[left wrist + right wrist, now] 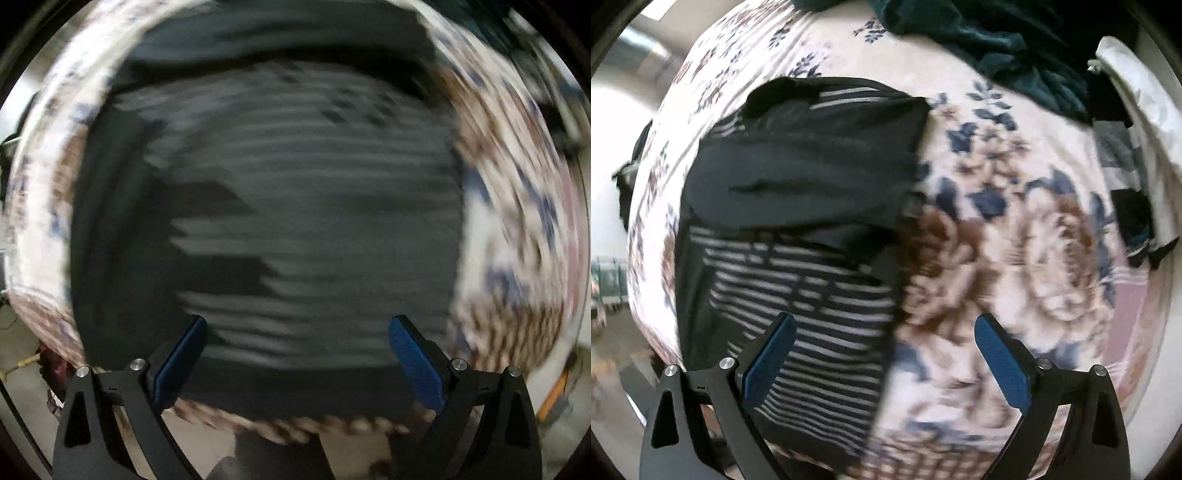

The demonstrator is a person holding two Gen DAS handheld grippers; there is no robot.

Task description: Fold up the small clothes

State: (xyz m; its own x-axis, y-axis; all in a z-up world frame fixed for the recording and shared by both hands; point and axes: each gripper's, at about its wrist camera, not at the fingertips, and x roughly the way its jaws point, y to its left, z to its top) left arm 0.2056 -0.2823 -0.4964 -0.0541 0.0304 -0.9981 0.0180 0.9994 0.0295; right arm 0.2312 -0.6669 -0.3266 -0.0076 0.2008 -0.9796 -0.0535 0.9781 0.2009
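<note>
A dark garment with thin white stripes (798, 288) lies on a floral bedcover (1034, 258); its upper part is folded over as a plain dark flap (812, 166). In the left wrist view the same garment (314, 221) fills the frame, badly blurred. My left gripper (297, 332) is open and empty just above it. My right gripper (884, 328) is open and empty, straddling the garment's right edge, its left finger (772, 354) over the stripes and its right finger (1001, 365) over the bedcover.
A heap of dark teal clothes (1015, 40) lies at the far end of the bed. Folded grey and dark pieces (1123, 177) sit along the right edge. The bedcover (517, 221) rings the garment. Floor shows at the left.
</note>
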